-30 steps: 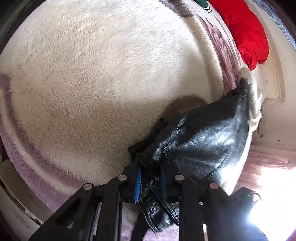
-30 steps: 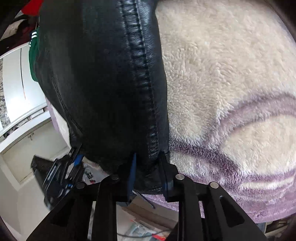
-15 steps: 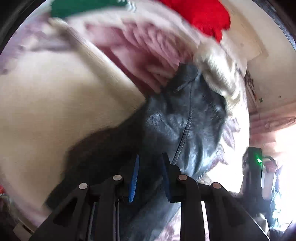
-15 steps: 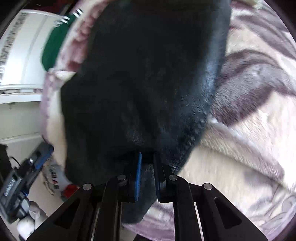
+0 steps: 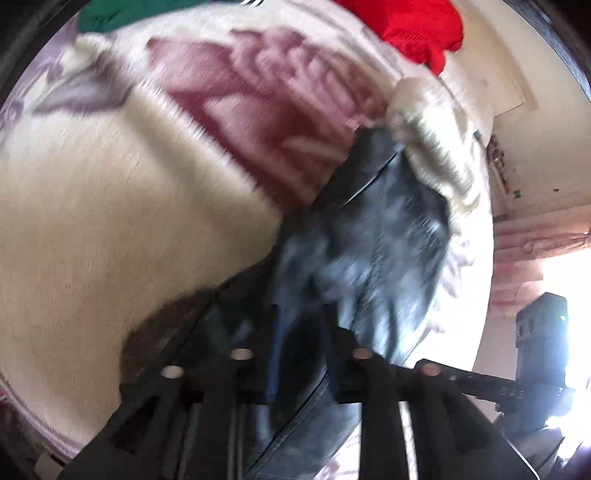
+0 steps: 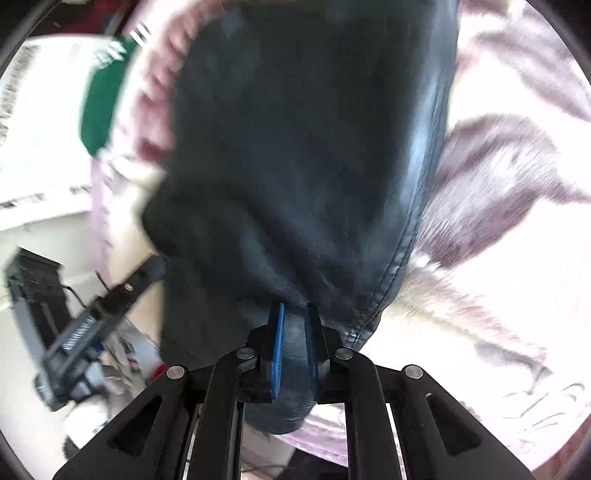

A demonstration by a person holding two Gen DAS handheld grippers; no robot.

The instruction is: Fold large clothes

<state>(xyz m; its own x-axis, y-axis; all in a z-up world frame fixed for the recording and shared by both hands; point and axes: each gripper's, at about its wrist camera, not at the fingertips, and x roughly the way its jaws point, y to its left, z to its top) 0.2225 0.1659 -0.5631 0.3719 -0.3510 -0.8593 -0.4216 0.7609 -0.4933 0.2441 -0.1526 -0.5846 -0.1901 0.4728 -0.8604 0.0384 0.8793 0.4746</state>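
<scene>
A black leather jacket (image 5: 373, 258) with a pale fur collar (image 5: 436, 147) hangs over a cream and purple fleece blanket (image 5: 110, 206). My left gripper (image 5: 301, 332) is shut on the jacket's hem, which passes between its blue-padded fingers. My right gripper (image 6: 295, 321) is shut on another edge of the same jacket (image 6: 295, 147), which fills the middle of the right wrist view and hides the blanket behind it. The left gripper also shows in the right wrist view (image 6: 99, 314), and the right gripper in the left wrist view (image 5: 539, 354). Both views are blurred by motion.
A red garment (image 5: 417, 26) and a green garment with white stripes (image 5: 125, 14) lie at the blanket's far edge; the green one also shows in the right wrist view (image 6: 103, 103). White furniture (image 6: 33, 122) stands beside the bed. A bright window (image 5: 561, 295) is at the right.
Both grippers have swung with the jacket held: the blanket's far edge and the red and green garments have come into view, and the jacket now hangs stretched between them.
</scene>
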